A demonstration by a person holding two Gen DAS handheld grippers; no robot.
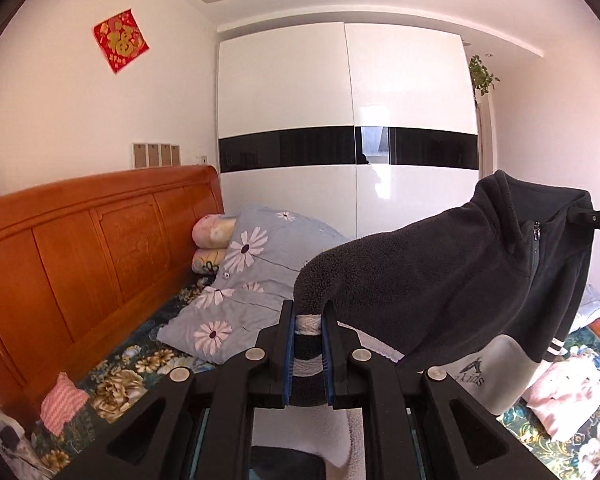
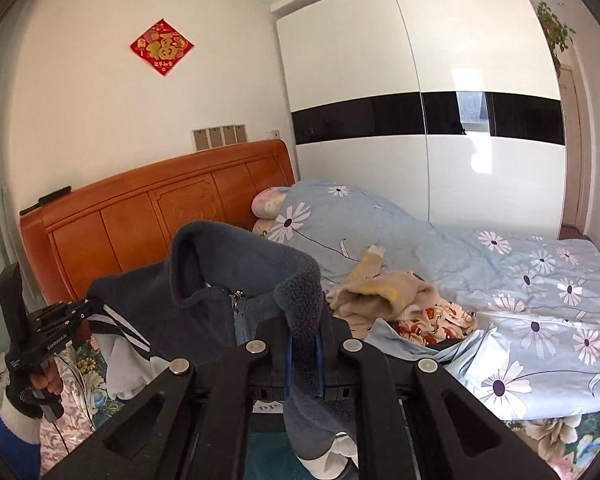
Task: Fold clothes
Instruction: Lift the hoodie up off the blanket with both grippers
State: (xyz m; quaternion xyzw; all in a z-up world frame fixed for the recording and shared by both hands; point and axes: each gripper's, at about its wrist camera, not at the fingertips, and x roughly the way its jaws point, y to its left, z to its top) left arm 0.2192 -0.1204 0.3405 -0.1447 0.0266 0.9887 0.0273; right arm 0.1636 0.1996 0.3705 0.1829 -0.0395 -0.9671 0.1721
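Note:
A dark fleece jacket [image 1: 440, 280] with a zip collar, white stripes and a light grey panel hangs in the air above the bed, stretched between both grippers. In the left wrist view my left gripper [image 1: 308, 316] is shut on a striped edge of the jacket. My right gripper [image 1: 578, 213] grips the far side by the collar at the right. In the right wrist view my right gripper [image 2: 305, 334] is shut on a fold of the jacket [image 2: 204, 308]. My left gripper [image 2: 85, 305], held by a gloved hand [image 2: 28, 392], pinches it at the left.
A wooden headboard [image 1: 80, 248] runs along the left. A blue flowered duvet [image 2: 520, 300] covers the bed's far side, with a pile of beige and patterned clothes [image 2: 384, 292] on it. A white wardrobe [image 1: 340, 100] stands behind. A pink striped cloth [image 1: 62, 400] and a pink garment [image 1: 568, 396] lie below.

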